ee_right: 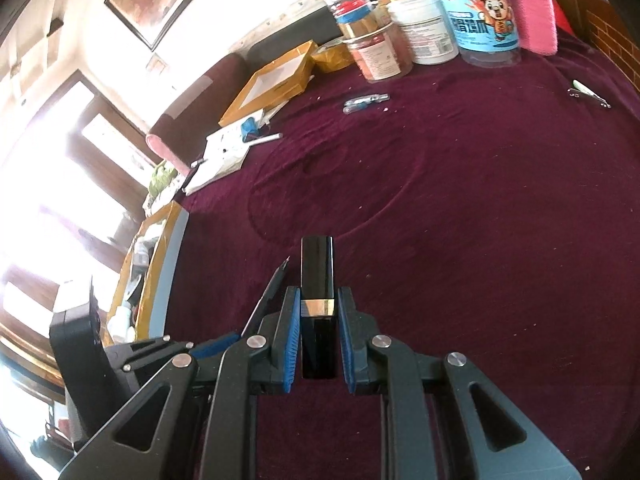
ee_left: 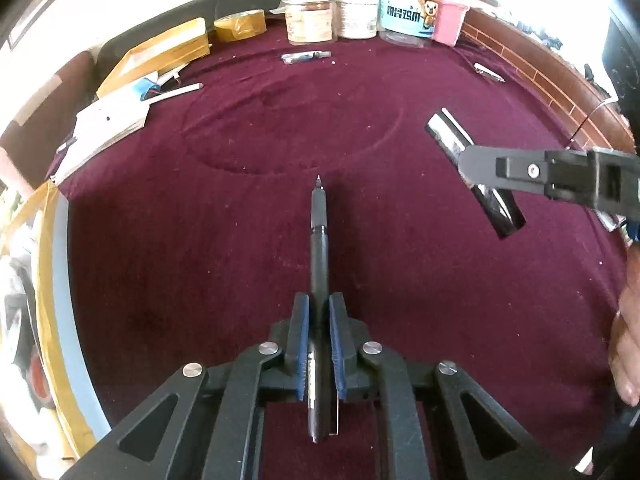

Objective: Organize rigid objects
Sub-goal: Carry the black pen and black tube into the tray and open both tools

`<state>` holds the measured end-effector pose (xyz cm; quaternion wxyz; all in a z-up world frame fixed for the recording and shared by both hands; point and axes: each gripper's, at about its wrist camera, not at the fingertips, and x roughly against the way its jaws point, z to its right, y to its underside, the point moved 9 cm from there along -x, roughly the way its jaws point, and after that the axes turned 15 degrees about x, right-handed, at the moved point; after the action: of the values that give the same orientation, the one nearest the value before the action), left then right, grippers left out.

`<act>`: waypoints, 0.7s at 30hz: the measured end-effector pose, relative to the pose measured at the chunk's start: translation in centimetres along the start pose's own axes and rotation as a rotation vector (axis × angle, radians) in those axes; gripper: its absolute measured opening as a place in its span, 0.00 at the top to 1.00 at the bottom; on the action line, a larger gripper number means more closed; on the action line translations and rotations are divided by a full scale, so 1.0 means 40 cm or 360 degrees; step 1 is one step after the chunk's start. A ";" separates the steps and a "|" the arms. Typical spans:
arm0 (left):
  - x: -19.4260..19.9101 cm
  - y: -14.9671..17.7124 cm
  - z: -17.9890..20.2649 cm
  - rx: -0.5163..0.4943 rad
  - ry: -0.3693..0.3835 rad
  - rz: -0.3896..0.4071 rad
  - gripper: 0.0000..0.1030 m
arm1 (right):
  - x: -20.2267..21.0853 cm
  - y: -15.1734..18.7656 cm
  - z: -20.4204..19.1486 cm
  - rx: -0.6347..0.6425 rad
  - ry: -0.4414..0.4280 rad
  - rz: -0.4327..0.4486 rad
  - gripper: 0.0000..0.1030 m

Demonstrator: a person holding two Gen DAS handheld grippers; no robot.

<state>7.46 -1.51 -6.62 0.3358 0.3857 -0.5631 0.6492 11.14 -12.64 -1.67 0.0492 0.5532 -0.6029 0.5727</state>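
A black pen (ee_left: pixel 319 236) lies along my left gripper (ee_left: pixel 319 300), which is shut on its barrel; the tip points away over the maroon cloth (ee_left: pixel 240 260). In the right wrist view, my right gripper (ee_right: pixel 318 294) is shut on a black lipstick tube (ee_right: pixel 317 268) with a gold band, held upright between the blue pads. That tube (ee_left: pixel 450 136) also shows at the right of the left wrist view, sticking out on both sides of the right gripper (ee_left: pixel 470 170). The pen (ee_right: pixel 269 294) appears just left of the tube in the right wrist view.
Jars and tubs (ee_left: pixel 360 12) and a pink container (ee_left: pixel 450 22) stand at the back. A tape roll (ee_left: pixel 240 24), yellow-edged boxes (ee_left: pixel 160 56) and papers (ee_left: pixel 108 120) line the left. A clear pen (ee_left: pixel 306 56) and a white clip (ee_left: pixel 488 72) lie on the cloth. A hand (ee_left: pixel 628 360) is at the right.
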 end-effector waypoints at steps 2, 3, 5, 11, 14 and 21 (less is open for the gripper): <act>-0.001 -0.003 0.005 -0.0003 -0.0022 0.0029 0.91 | -0.003 0.003 -0.005 0.0017 0.0010 -0.0005 0.83; -0.001 -0.004 0.006 -0.0001 -0.0029 0.0056 0.91 | -0.005 0.004 -0.007 0.0024 0.0014 -0.0007 0.83; 0.003 -0.002 0.001 0.0044 -0.0022 0.0093 0.92 | -0.010 0.009 -0.011 0.0033 0.0011 -0.0020 0.83; 0.050 0.004 -0.024 0.0157 0.0079 0.0190 0.92 | -0.008 0.011 -0.046 0.0132 0.0028 -0.0010 0.83; 0.091 0.000 -0.049 0.0209 0.0122 0.0259 0.92 | -0.013 0.012 -0.072 0.0209 0.0042 -0.0002 0.83; 0.169 0.002 -0.127 0.0344 0.0169 0.0368 0.92 | -0.026 0.019 -0.105 0.0305 0.0044 0.0008 0.83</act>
<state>3.54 3.53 -1.09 0.2448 0.3173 -0.5120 0.7598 8.57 -9.08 -1.47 0.0029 0.5459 -0.5460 0.6354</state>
